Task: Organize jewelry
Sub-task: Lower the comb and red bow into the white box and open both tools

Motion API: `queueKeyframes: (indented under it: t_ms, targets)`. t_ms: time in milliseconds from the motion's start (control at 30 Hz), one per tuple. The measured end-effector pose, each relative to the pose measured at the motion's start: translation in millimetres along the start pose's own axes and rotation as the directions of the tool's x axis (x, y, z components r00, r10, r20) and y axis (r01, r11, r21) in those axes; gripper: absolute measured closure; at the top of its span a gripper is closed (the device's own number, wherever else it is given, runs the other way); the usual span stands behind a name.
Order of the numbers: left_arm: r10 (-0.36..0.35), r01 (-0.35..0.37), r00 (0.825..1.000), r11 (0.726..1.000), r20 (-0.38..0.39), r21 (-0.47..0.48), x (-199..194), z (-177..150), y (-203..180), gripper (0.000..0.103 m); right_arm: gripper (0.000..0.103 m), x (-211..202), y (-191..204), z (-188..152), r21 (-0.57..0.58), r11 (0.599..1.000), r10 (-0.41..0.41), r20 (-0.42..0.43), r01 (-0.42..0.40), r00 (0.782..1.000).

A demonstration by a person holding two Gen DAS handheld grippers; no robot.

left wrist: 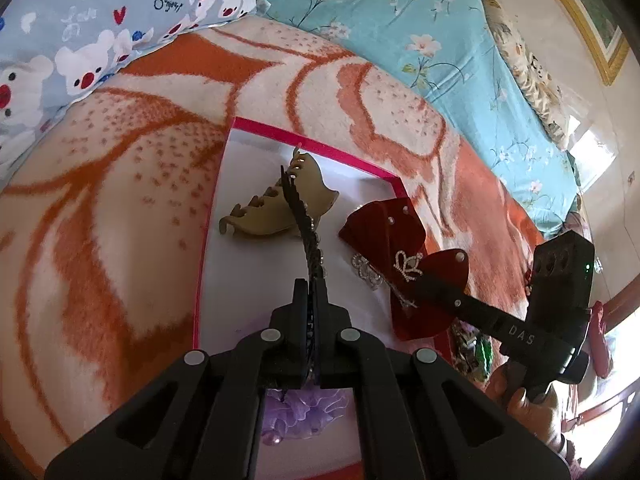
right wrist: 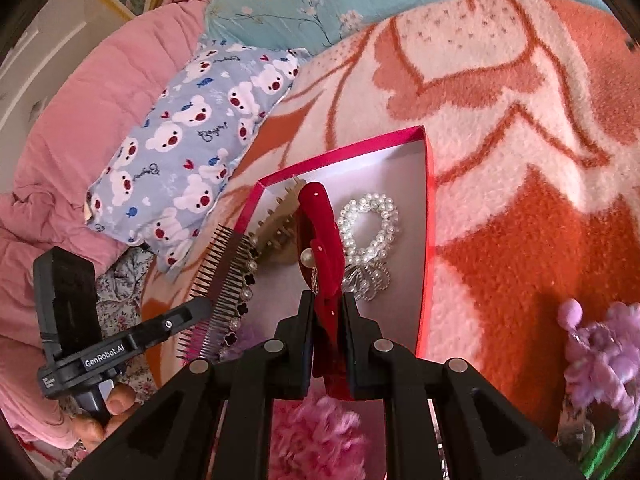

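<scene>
Both tongs hold clips above the box (right wrist: 430, 216) rim.

Fuzzy blanket (left wrist: 100, 208); velvety bow (left wrist: 384, 232); matt claw clip (left wrist: 280, 208).

Both grippers (left wrist: 311, 300) (right wrist: 328, 312) clamped (angled downward)

Orange-and-cream blanket (right wrist: 520, 128) on bed, pink-rimmed box (right wrist: 428, 184), bear-print pillow (right wrist: 192, 140)
</scene>
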State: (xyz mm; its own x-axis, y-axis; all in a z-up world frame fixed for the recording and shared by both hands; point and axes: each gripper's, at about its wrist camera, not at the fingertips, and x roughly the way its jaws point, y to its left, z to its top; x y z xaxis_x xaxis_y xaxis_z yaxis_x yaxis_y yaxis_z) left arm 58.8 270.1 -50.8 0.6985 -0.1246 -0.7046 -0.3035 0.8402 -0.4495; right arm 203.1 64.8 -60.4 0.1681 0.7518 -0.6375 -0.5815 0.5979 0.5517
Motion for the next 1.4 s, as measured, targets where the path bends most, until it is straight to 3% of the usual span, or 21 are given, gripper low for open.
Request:
queueKeyframes:
  t_ms: [300,833,1000,1200,1267,1400]
  targets:
    - [0.005,-0.005,1.0,1.0,-0.003,0.013,7,5,1,0.101,0.085,7,-6,6,-0.003,1.0,-0.02,-0.008,0.02,1.0]
    - [0.063,-0.062,0.997,0.998,-0.034,0.026,14,1,3,0.088,0.068,0,-4,8,-0.015,0.999,-0.031,0.007,0.031,0.999]
    - [0.083,-0.082,0.996,0.996,-0.034,0.036,13,0,1,0.07,0.067,-1,-3,8,-0.016,0.999,-0.03,0.008,0.03,1.0]
    - [0.081,-0.08,0.996,0.996,-0.042,0.034,11,-1,2,0.069,0.067,-1,0,6,-0.017,1.0,-0.022,0.002,0.022,1.0]
    - [0.08,-0.079,0.996,0.996,-0.041,0.032,9,-2,2,0.061,0.066,-2,2,5,-0.019,1.0,-0.016,0.002,0.016,1.0]
    - [0.079,-0.077,0.996,0.996,-0.033,0.035,6,-2,0,0.06,0.061,-8,5,5,-0.025,1.0,-0.014,0.013,0.014,1.0]
